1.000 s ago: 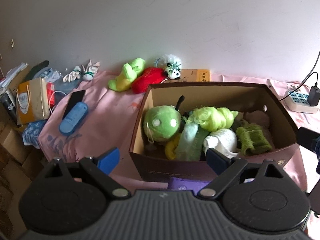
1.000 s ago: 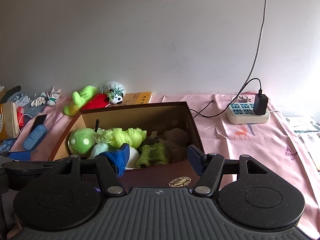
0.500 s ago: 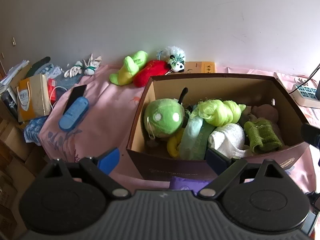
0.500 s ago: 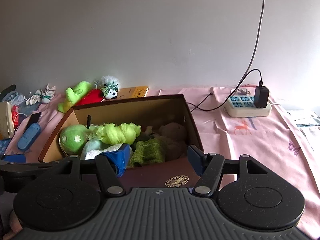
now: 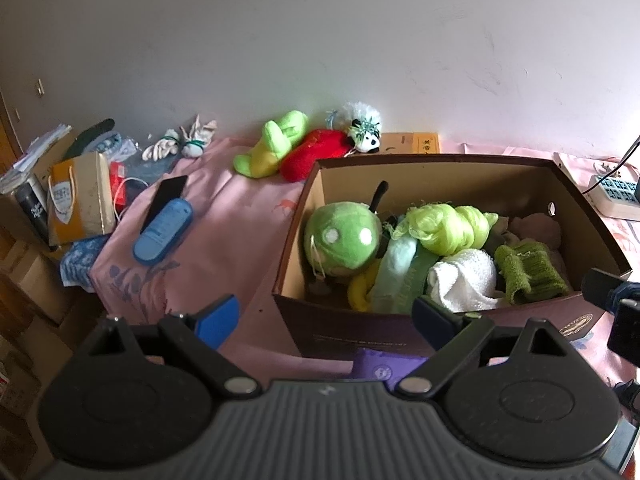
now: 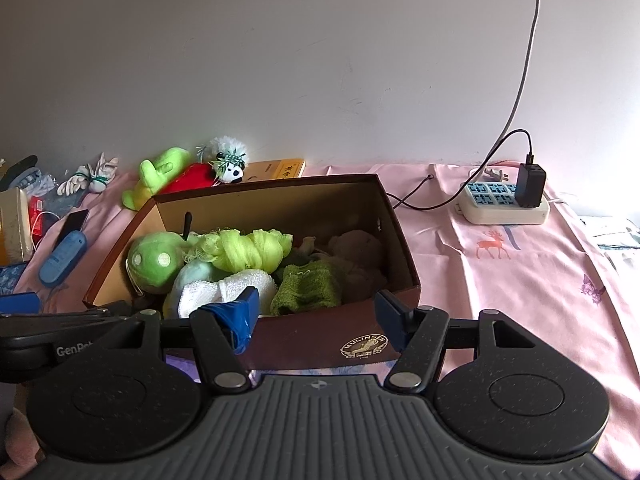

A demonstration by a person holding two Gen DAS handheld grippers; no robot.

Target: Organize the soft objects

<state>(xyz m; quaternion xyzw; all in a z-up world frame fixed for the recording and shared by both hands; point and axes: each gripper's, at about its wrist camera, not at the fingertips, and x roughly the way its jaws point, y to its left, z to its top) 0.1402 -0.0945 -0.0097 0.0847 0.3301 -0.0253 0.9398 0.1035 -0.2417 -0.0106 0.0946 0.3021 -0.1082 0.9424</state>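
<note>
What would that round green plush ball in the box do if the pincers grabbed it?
The green plush ball would probably squash between the fingers rather than slip, since it looks stuffed and fuzzy. It likely weighs little. Wedged against the box wall, it seems unlikely to roll.

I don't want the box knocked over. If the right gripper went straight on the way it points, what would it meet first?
Most likely the near wall of the box, which fills the gap between the open right gripper jaws. Depth is hard to judge; slightly higher, it would meet the green knit cloth.
</note>
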